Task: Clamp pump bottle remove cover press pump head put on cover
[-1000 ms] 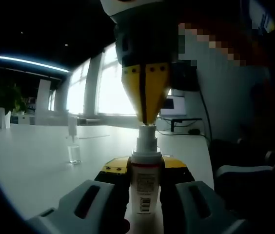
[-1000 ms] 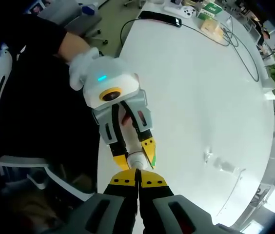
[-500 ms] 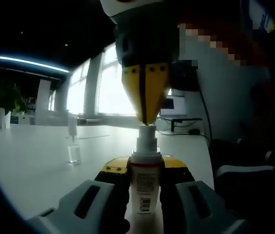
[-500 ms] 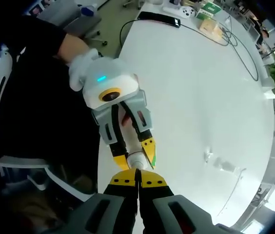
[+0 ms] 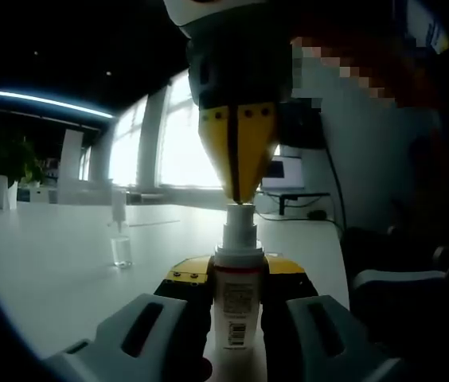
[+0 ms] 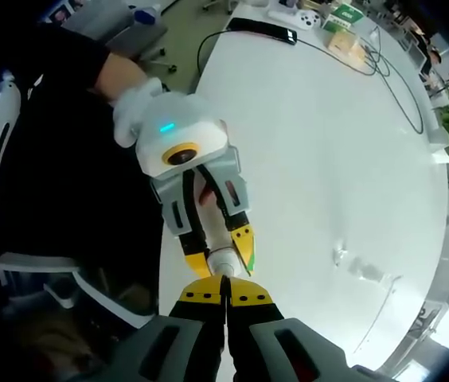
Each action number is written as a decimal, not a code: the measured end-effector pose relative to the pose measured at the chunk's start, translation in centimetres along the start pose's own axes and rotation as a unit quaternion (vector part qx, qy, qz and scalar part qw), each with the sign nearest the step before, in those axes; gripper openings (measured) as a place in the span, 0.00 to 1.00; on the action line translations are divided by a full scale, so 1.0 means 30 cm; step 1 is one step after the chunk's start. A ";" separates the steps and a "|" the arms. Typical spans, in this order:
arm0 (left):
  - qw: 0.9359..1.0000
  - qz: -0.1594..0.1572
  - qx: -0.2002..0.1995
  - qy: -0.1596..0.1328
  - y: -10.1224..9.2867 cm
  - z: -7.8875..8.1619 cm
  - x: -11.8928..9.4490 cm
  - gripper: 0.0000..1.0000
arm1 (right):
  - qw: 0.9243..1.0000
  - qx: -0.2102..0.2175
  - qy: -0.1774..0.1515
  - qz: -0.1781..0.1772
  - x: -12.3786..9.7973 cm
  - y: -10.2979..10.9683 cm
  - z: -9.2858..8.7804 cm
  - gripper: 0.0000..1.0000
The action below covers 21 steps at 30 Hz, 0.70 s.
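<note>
Pump bottle (image 5: 238, 306) is standing upright at the near edge of the white table (image 5: 57, 270), and you are clamping its body between the jaws of the left gripper (image 5: 236, 298). The right gripper (image 5: 239, 171) is pointing down along the bottle's long axis, jaws closed together, tip meeting the pump head (image 5: 239, 216) directly below it. The clear cover (image 5: 119, 239) is standing well apart, far left on the table.
</note>
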State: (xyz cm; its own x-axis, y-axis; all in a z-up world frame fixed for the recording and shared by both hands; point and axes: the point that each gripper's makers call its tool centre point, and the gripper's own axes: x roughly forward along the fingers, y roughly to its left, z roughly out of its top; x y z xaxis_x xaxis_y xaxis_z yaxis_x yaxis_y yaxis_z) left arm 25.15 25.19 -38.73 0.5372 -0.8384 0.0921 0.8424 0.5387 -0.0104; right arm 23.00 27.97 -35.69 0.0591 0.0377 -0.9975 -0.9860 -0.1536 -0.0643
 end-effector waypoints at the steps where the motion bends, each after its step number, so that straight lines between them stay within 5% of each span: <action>1: 1.000 0.000 0.000 0.000 0.000 0.000 0.000 0.14 | 1.000 0.000 0.000 0.000 0.000 0.000 0.000 0.00; 21: 1.000 0.000 0.000 0.000 -0.002 0.002 -0.001 0.14 | 1.000 -0.009 0.011 0.000 0.022 0.006 0.004 0.00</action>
State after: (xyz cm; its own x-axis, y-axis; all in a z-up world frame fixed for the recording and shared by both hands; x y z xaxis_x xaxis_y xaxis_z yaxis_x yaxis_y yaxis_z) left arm 25.10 25.18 -38.68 0.5378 -0.8381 0.0916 0.8421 0.5392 -0.0108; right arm 22.85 28.07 -36.35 0.0631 0.0156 -0.9979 -0.9830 -0.1719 -0.0648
